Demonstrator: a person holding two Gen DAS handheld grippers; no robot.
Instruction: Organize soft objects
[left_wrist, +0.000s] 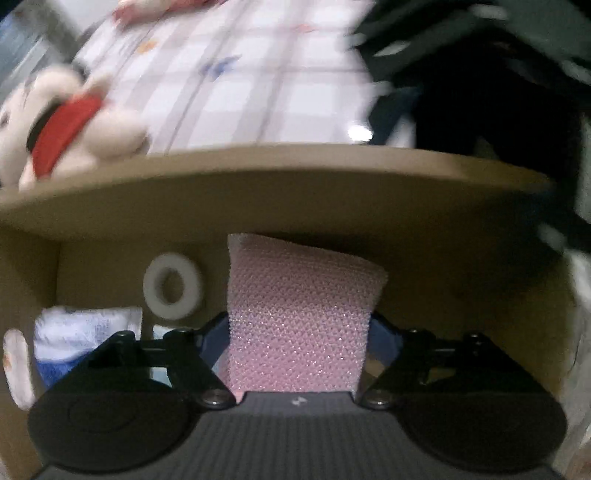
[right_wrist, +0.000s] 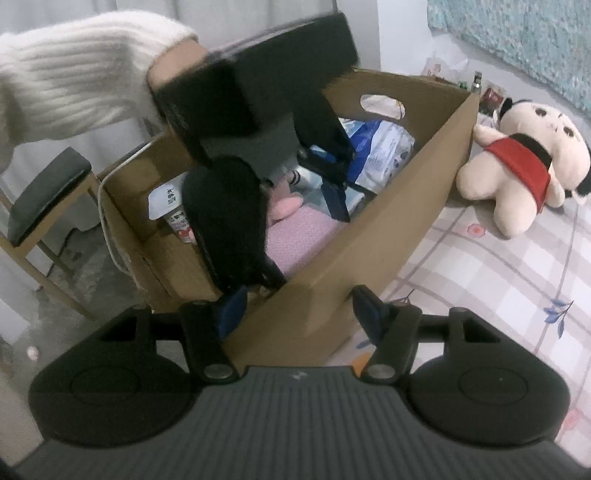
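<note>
My left gripper (left_wrist: 299, 328) is shut on a pink textured foam pad (left_wrist: 295, 314) and holds it inside a brown cardboard box (left_wrist: 258, 184). In the right wrist view the left gripper (right_wrist: 332, 173) reaches down into the box (right_wrist: 388, 206), and the pink pad (right_wrist: 295, 236) shows below it. My right gripper (right_wrist: 299, 314) is open, with its fingers either side of the box's near corner. A cream plush doll with a red bib (right_wrist: 517, 166) lies on the checked bedsheet beside the box; it also shows in the left wrist view (left_wrist: 70, 122).
The box holds a blue-and-white packet (right_wrist: 380, 147), a pink plush (right_wrist: 286, 206), a white label card (right_wrist: 166, 199) and a white foam ring (left_wrist: 173, 291). A wooden chair with a black seat (right_wrist: 44, 192) stands on the floor left of the box.
</note>
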